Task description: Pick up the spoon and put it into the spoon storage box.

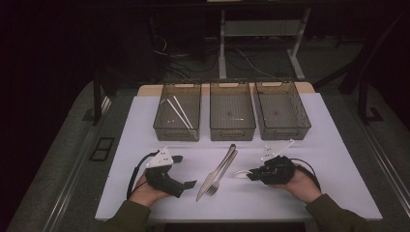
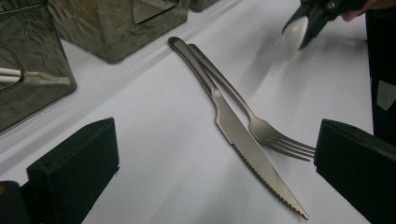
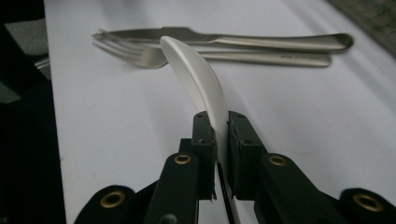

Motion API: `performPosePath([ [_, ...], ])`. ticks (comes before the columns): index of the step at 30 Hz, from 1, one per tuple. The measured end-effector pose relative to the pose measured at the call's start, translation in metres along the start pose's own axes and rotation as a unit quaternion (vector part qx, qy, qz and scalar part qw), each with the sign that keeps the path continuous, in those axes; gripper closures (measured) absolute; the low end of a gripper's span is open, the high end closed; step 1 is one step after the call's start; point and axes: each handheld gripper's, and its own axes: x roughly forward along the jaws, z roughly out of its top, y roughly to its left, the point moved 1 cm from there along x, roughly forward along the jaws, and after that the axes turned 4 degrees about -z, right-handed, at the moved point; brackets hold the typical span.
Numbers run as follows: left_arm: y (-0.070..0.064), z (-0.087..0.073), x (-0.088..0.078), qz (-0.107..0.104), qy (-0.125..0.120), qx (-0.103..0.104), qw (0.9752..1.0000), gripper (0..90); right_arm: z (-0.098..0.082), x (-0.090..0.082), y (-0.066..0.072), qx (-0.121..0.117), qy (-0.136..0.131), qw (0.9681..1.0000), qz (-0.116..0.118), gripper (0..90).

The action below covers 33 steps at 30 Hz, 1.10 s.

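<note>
Brushed-steel serrated knife (image 2: 243,135) & matching metal fork (image 2: 261,128): satin sheen, smooth. White plastic spoon (image 3: 198,79): glossy. Three smoky translucent plastic bins (image 1: 232,111), shiny walls. White counter (image 1: 290,193): matt, smooth. Black jaws: matt plastic w/ brass-look rivets.

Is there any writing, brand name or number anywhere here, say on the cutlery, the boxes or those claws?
None can be read.
Fork: a faint stamped mark on the handle in the right gripper view, too small and blurred to read.
Knife, white spoon, the three bins and both claws: no lettering that I can make out.
</note>
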Motion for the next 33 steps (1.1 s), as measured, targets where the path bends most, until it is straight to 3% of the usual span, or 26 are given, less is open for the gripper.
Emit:
performPosePath([
  [12, 0.000, 0.000, 0.001, -0.001, 0.003, 0.001, 1.0000, 0.0, 0.018, -0.018, -0.027, 0.036, -0.038, 0.9985, -0.019, 82.0],
  [22, 0.000, 0.000, 0.000, -0.001, 0.001, 0.000, 1.0000, 0.0, 0.044, -0.029, -0.046, 0.047, -0.065, 0.9960, -0.040, 82.0],
  [33, 0.000, 0.000, 0.000, -0.002, 0.000, 0.000, 1.0000, 0.0, 0.087, -0.018, -0.070, 0.051, -0.077, 0.9934, -0.068, 82.0],
])
